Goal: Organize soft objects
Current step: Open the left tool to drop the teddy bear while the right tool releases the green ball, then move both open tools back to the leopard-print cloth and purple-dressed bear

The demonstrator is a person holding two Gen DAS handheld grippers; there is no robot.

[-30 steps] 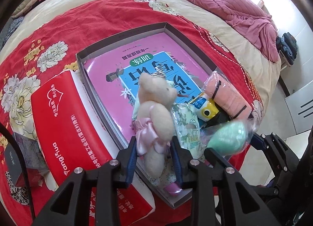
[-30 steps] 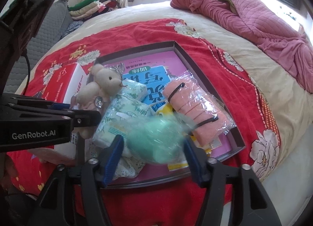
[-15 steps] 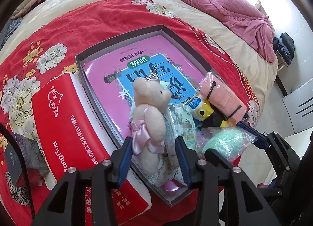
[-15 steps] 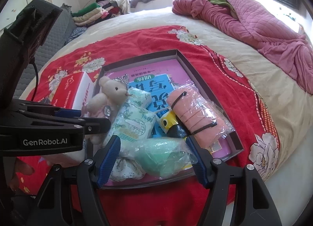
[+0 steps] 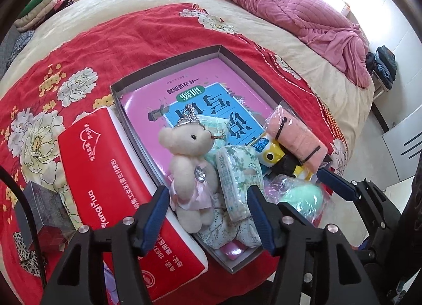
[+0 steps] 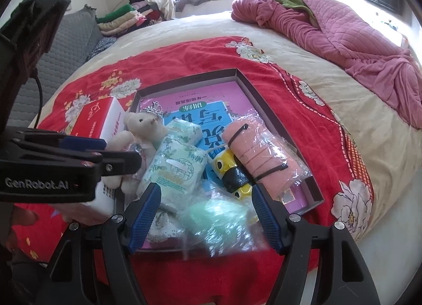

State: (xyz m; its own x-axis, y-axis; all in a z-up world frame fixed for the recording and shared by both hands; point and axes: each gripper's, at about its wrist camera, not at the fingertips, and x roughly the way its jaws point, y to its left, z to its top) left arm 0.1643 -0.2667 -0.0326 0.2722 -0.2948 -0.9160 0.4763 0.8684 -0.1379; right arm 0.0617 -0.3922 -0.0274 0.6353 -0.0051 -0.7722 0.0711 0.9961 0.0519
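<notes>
The left gripper (image 5: 208,212) has just been opening; its jaws now stand clear of the cream teddy bear (image 5: 191,170), which leans between them against a floral tissue pack (image 5: 238,173) in the grey tray (image 5: 168,63). The right gripper (image 6: 207,215) has also just been widening, spread around a bagged green ball (image 6: 220,216) at the tray's near rim without pressing it. The tray's far half shows only a pink book (image 5: 211,78). Only the left view shows the red tissue box (image 5: 105,173) tight against the tray's side wall; the right view shows folded clothes (image 6: 126,19) beyond the bed.
</notes>
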